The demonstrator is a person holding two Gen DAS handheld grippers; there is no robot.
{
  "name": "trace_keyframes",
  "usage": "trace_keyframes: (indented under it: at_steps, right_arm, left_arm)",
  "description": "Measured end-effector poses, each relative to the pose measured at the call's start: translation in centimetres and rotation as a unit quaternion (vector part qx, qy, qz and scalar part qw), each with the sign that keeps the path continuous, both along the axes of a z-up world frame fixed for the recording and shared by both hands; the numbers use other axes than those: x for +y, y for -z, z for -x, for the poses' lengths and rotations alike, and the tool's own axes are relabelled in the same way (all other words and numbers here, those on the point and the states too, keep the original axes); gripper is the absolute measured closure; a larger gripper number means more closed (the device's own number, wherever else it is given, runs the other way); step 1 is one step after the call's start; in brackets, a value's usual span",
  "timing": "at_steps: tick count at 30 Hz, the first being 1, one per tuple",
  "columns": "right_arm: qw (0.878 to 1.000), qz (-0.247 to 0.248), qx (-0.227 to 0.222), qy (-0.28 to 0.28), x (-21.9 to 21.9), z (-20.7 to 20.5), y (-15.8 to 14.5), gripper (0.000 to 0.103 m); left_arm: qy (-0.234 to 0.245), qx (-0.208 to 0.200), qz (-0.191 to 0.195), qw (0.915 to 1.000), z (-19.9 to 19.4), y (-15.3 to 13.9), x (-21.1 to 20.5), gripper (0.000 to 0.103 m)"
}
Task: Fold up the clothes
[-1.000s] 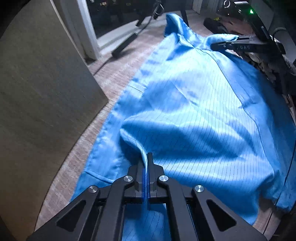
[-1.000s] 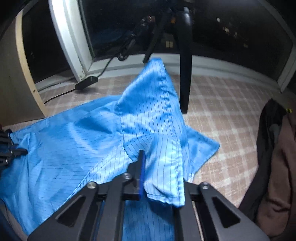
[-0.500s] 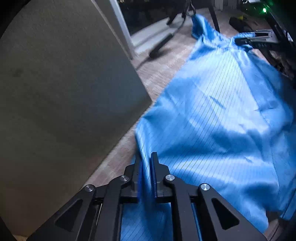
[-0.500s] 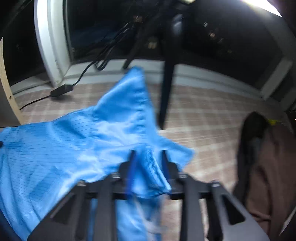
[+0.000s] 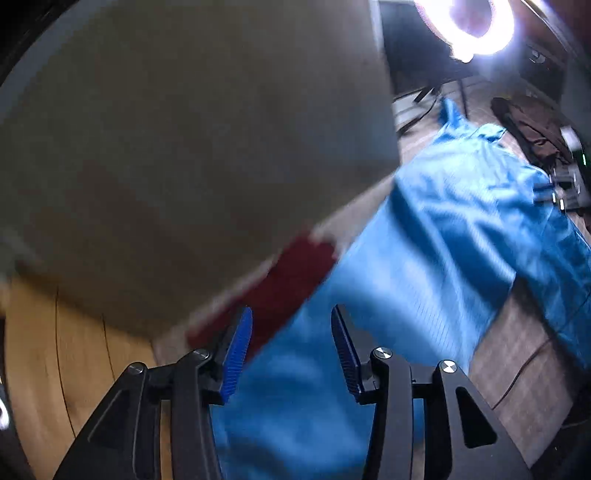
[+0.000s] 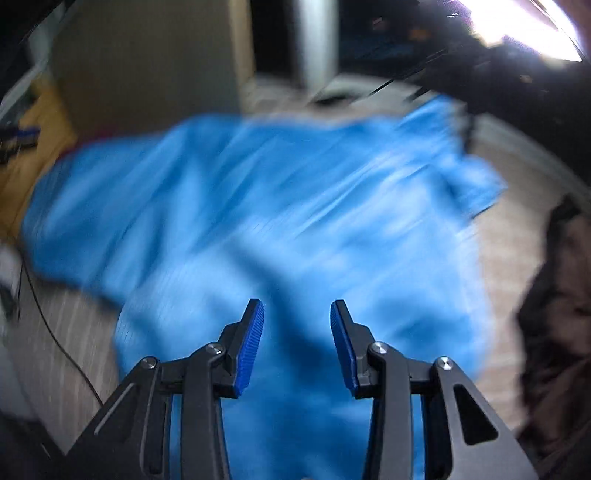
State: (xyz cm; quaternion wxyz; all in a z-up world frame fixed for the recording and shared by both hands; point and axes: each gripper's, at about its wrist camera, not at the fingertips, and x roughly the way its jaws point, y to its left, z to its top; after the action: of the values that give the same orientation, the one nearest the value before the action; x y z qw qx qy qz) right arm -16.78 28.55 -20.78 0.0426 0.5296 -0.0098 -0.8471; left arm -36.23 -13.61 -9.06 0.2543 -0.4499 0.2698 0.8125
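Having let go since a moment ago, your left gripper (image 5: 291, 343) and right gripper (image 6: 297, 336) gape empty over the blue garment (image 6: 277, 206) on the floor, no writing legible.

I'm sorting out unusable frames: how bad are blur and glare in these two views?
Left wrist view: ring light blows out the top right, and the blue pinstriped garment is moderately smeared. Right wrist view: heavy motion blur over the same garment, with glare at the top right; only the gripper's open jaws stay sharp.

An indoor room used as a home or makeshift studio at night: checked carpet floor (image 5: 517, 343), a ring light (image 5: 476, 26) glaring overhead, cables (image 6: 55, 332) trailing across the floor, a dark window frame (image 6: 317, 40), and wooden furniture panels (image 5: 184, 147).
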Motion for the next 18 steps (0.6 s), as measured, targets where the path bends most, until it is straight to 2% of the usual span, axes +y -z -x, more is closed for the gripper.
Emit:
trace_keyframes:
  at_steps: [3,5,6,9,12,15,17,18]
  right_arm:
    - [0.999,-0.006,-0.020,-0.033,-3.5,-0.8,2.2,0.066]
    - [0.999,-0.014,-0.013,-0.044,-4.6,-0.7,2.2,0.066]
    - [0.999,-0.016,-0.008,-0.050,-5.0,-0.5,2.1,0.066]
    - [0.996,-0.062,-0.023,-0.057,-5.6,0.4,2.8,0.066]
    - [0.994,-0.101,-0.038,-0.032,-4.1,1.1,3.7,0.064]
    - [0.991,-0.125,-0.042,0.013,-1.7,1.3,3.6,0.063]
    - [0.993,-0.101,-0.041,0.040,-0.1,0.8,2.8,0.063]
    - [0.996,-0.075,-0.034,0.046,0.6,0.1,1.9,0.063]
  left_arm:
    - [-0.021,-0.036,-0.017,0.9990,-0.8,1.9,-2.1,0.060]
    - [0.001,-0.055,-0.037,0.9978,-1.3,3.2,-0.9,0.060]
    - [0.026,-0.057,-0.034,0.9974,-1.9,4.2,0.6,0.060]
    - [0.064,-0.054,-0.006,0.9965,-2.1,7.5,4.2,0.059]
    - [0.052,-0.054,0.037,0.9965,-0.5,10.7,5.6,0.057]
    - [-0.013,-0.029,0.028,0.9991,1.4,9.9,3.9,0.059]
    - [-0.034,-0.015,0.012,0.9993,1.3,8.4,3.2,0.067]
    - [-0.036,-0.009,0.002,0.9993,0.9,7.6,3.0,0.068]
